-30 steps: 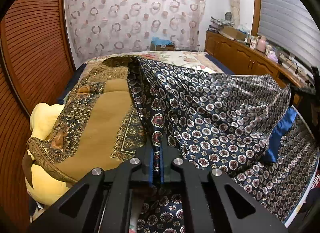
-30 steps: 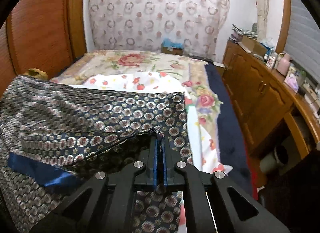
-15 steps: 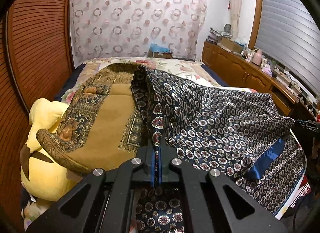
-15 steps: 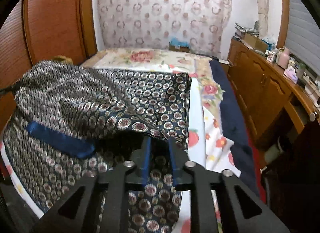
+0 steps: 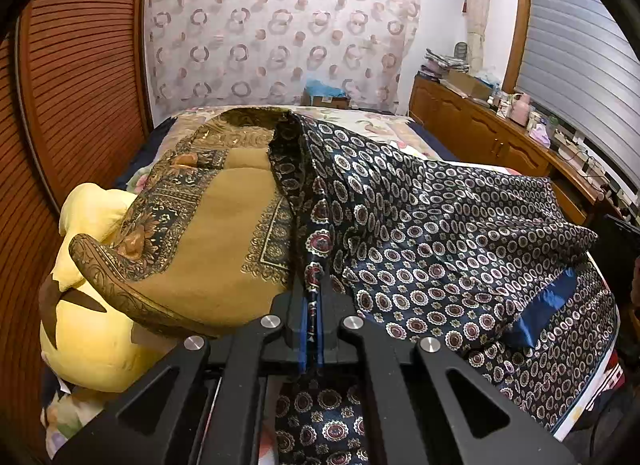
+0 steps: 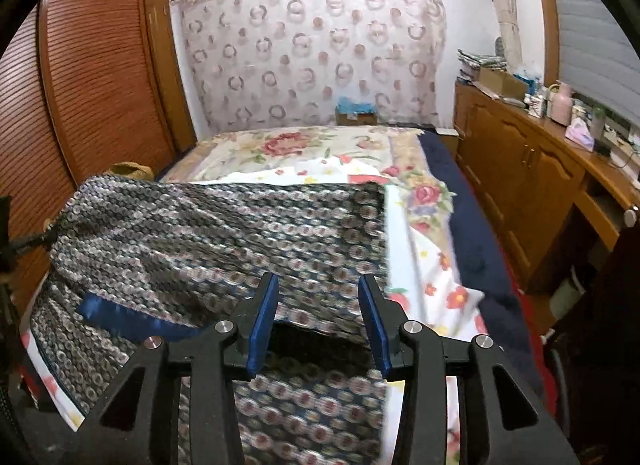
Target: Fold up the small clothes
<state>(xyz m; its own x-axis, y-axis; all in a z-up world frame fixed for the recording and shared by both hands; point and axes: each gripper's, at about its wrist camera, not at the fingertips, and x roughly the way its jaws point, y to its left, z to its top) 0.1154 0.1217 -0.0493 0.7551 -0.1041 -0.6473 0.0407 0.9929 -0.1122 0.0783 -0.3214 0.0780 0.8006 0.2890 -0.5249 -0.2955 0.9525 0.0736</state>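
Note:
A dark blue garment with a round medallion print (image 5: 440, 233) lies folded over on the bed, with a plain blue band (image 5: 544, 309) showing at its right. My left gripper (image 5: 314, 305) is shut on the garment's left edge and holds it up slightly. In the right wrist view the same garment (image 6: 224, 233) lies in front of and below my right gripper (image 6: 318, 297), which is open and empty just above the cloth's near edge. The cloth there looks blurred.
A tan patterned blanket (image 5: 216, 233) and a yellow plush toy (image 5: 88, 329) lie left of the garment. The floral bedsheet (image 6: 424, 225) is bare to the right. A wooden cabinet (image 6: 528, 185) with clutter runs along the right wall. A slatted wardrobe (image 6: 92, 97) stands left.
My right gripper has opened and let go of the garment's corner, and the cloth has dropped onto the bed. My left gripper stays shut on its edge, slightly lower.

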